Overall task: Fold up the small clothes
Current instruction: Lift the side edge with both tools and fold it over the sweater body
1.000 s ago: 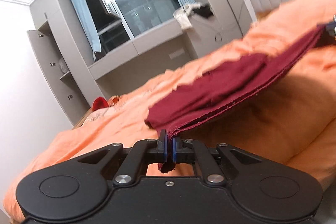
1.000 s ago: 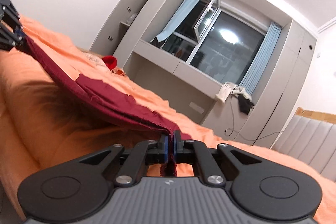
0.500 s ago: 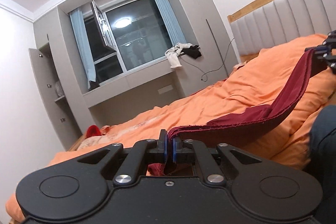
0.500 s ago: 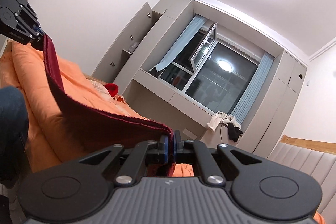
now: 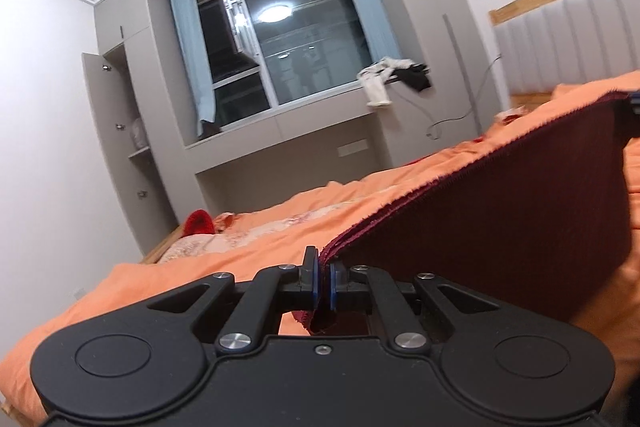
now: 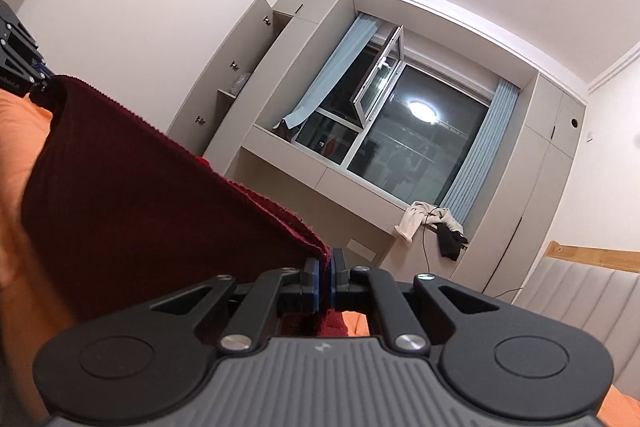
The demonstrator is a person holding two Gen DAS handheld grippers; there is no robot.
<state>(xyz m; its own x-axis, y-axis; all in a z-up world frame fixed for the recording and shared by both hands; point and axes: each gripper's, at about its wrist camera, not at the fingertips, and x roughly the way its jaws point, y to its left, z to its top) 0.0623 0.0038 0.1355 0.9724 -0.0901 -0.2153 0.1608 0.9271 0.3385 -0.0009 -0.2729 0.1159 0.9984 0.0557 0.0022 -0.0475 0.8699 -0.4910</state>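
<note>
A dark red knitted garment [image 5: 520,223] hangs stretched in the air between my two grippers, above the orange bedcover [image 5: 248,243]. My left gripper [image 5: 324,281] is shut on one corner of the garment, its edge running up to the right toward the other gripper [image 5: 632,115] at the frame's border. In the right wrist view my right gripper [image 6: 325,277] is shut on the opposite corner of the same red garment [image 6: 152,211], which spans up-left to the left gripper [image 6: 24,67]. The cloth's lower part hangs down as a taut sheet.
A grey window wall with a sill holds a white and a black piece of clothing [image 5: 394,77]. An open cupboard [image 5: 120,131] stands left. A red item [image 5: 198,223] lies at the bed's far end. The padded headboard [image 5: 568,39] is on the right.
Both grippers rose with the garment, then came down somewhat. The cloth went from sagging low over the bed to a taut sheet stretched between them.
</note>
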